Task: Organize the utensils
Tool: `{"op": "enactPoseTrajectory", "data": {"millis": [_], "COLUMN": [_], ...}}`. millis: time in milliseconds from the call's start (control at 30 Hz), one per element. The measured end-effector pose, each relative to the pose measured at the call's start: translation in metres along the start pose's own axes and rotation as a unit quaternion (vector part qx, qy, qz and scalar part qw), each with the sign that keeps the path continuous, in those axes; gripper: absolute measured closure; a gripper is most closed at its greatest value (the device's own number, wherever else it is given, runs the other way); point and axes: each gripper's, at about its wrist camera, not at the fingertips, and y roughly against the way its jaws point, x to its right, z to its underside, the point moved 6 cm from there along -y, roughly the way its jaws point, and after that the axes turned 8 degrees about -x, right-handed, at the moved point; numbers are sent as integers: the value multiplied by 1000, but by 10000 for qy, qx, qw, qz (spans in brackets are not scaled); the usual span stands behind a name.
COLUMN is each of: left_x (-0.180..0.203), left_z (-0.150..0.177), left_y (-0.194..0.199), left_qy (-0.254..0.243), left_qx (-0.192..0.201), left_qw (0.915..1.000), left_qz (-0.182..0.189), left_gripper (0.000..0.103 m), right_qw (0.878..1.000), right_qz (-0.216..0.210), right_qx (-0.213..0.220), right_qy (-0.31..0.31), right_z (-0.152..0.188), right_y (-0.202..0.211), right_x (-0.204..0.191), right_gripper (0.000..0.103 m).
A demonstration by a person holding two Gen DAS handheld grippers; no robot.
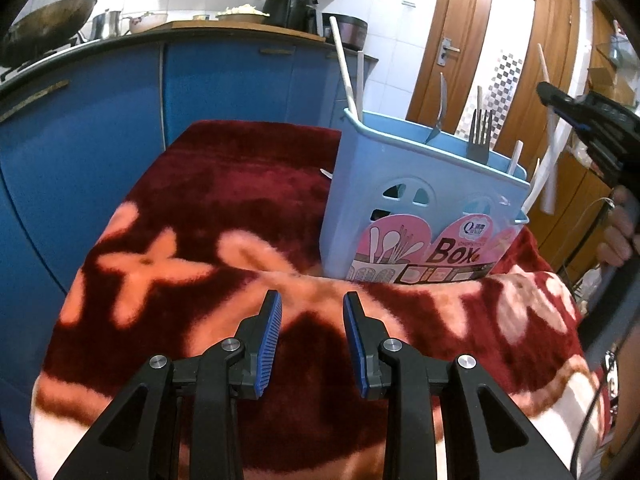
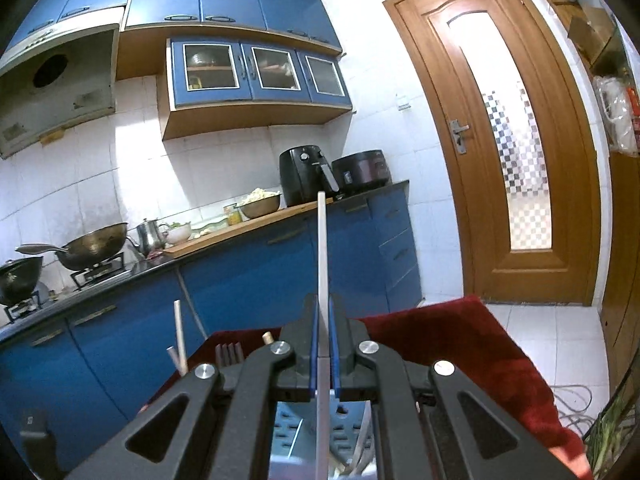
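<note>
A light blue utensil box (image 1: 420, 200) with a pink label stands on the red patterned blanket (image 1: 224, 216). It holds a black fork (image 1: 480, 132), chopsticks (image 1: 348, 72) and other utensils. My left gripper (image 1: 313, 346) is open and empty, low over the blanket in front of the box. My right gripper (image 2: 324, 344) is shut on a white chopstick (image 2: 322, 256) that points upward, above the box (image 2: 316, 432). In the left wrist view the right gripper (image 1: 560, 104) holds the chopstick (image 1: 550, 152) over the box's right end.
Blue kitchen cabinets (image 1: 100, 128) and a counter with a wok (image 1: 44, 24), pots and an air fryer (image 2: 304, 176) stand behind the table. A wooden door (image 2: 508, 140) is to the right. A spoon tip (image 1: 326, 173) shows left of the box.
</note>
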Motion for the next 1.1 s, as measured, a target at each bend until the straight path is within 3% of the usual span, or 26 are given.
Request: {"op": "enactPoseTrajectory", "data": {"millis": [200,367,433,533,800,1100], "left_x": [-2,-2,-1,1,6,18], "left_z": [0,1,2,2,3,6], "left_y": [-1,1,2,6,28,63], "left_qy": [42,32,20,6,-40,-144], "left_qx": [-8,17,20,44,220,496], "left_qw": [10000,10000,10000,10000,9997,9986], "left_qz": [67,66,63,69,78,83], "left_gripper": [71,71,71,71,71,71], "right_qw": [9994,9978,9975,9983,9990,9982], "right_qz": [147,-66,-100,-145,-236,-309], "right_qx": [-274,-622,-680,-556,-361,-435], "right_qy": [169,207,184,79,145,291], "right_z": [15,28,30,27,13,17], "right_y": [-20,-24,-23,-9,36,89], "right_x": [3,0,-1,0,-9,-28], "right_gripper": [96,96,83,74,71,71]}}
